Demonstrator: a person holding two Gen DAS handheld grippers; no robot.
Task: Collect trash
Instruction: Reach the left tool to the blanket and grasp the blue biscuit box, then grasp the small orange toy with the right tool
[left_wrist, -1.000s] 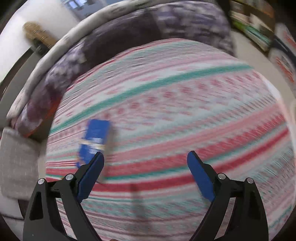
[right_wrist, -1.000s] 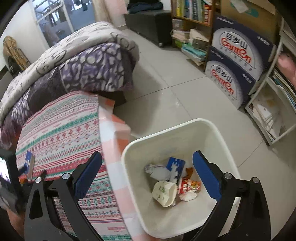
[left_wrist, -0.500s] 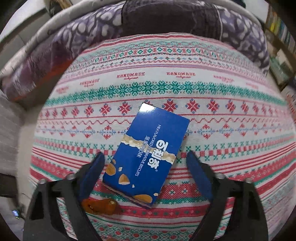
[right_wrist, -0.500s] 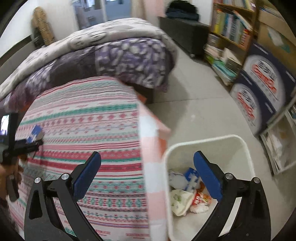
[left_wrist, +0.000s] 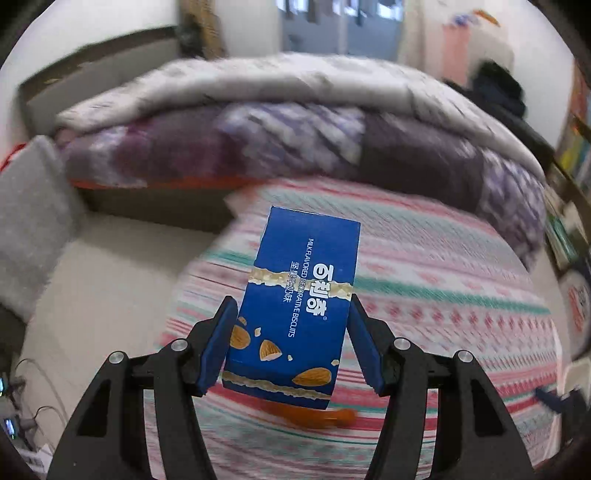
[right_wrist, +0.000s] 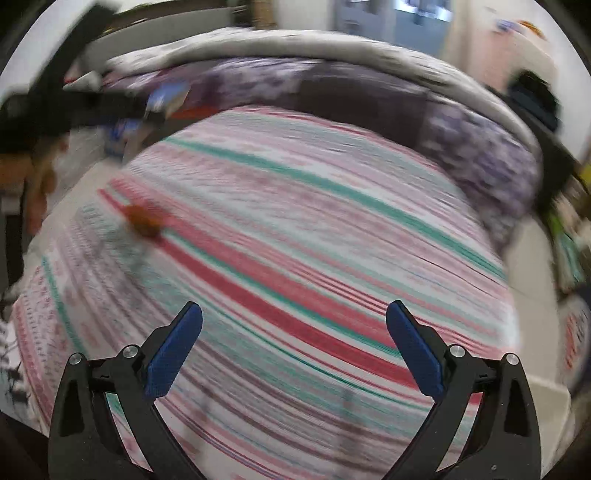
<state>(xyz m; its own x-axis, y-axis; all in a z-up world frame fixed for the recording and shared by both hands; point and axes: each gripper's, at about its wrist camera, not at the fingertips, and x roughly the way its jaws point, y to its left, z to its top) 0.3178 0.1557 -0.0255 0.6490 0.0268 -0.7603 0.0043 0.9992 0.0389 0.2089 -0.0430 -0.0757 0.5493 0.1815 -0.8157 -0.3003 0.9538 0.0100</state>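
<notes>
the left gripper (left_wrist: 290, 317) has just been closing and now clamps the blue biscuit box (left_wrist: 301, 295) by its long sides, centre of the left wrist view, lifted above the striped cloth (left_wrist: 424, 288). an orange scrap (right_wrist: 142, 221) lies on the cloth, blurred, left of centre in the right view. the right gripper (right_wrist: 293, 325) gapes wide with nothing between its fingers, low in frame.

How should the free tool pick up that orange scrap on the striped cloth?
Come from above, probably with the right tool, and pinch the orange scrap across its narrow width. It looks small and low on the striped cloth, so a side approach seems unlikely to get under it.
</notes>
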